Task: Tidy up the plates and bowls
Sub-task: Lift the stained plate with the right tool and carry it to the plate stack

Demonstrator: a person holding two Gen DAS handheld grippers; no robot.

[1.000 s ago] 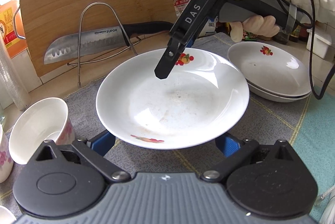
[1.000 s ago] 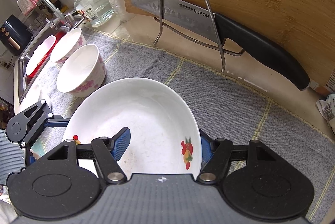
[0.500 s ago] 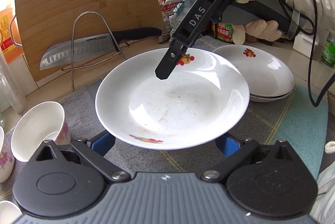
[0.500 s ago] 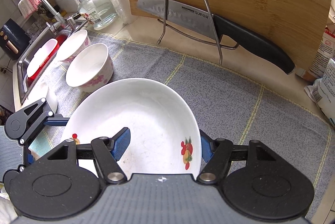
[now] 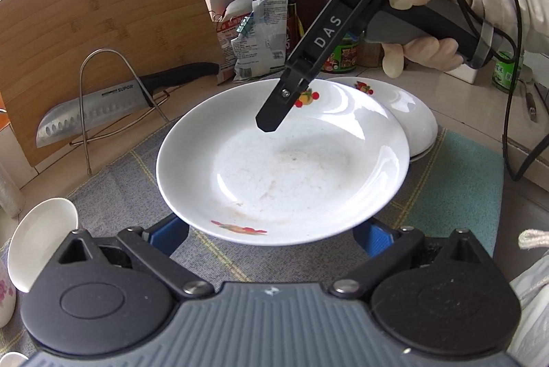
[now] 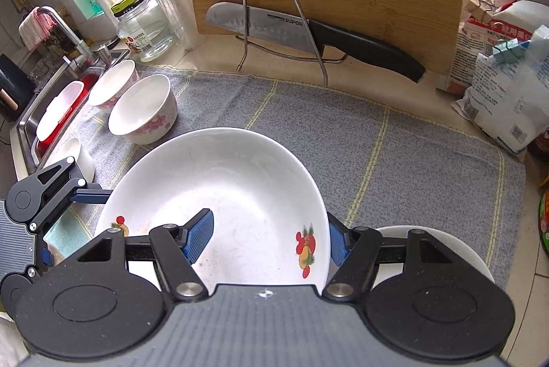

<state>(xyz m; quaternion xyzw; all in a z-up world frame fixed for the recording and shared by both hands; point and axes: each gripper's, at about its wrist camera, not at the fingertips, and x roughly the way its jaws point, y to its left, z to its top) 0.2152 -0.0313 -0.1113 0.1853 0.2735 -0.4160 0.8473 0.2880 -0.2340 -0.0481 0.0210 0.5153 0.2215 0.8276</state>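
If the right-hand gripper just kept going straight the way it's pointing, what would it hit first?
Probably the white plate already between its fingers: the right gripper straddles the near rim, so pushing on would jam it deeper. Beyond the plate lies the grey mat, though depth is hard to judge.

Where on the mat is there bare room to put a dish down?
The grey mat is bare between the knife rack, the food bags and the held plate. It is crowded near the sink, where the bowls stand, and at the plate stack.
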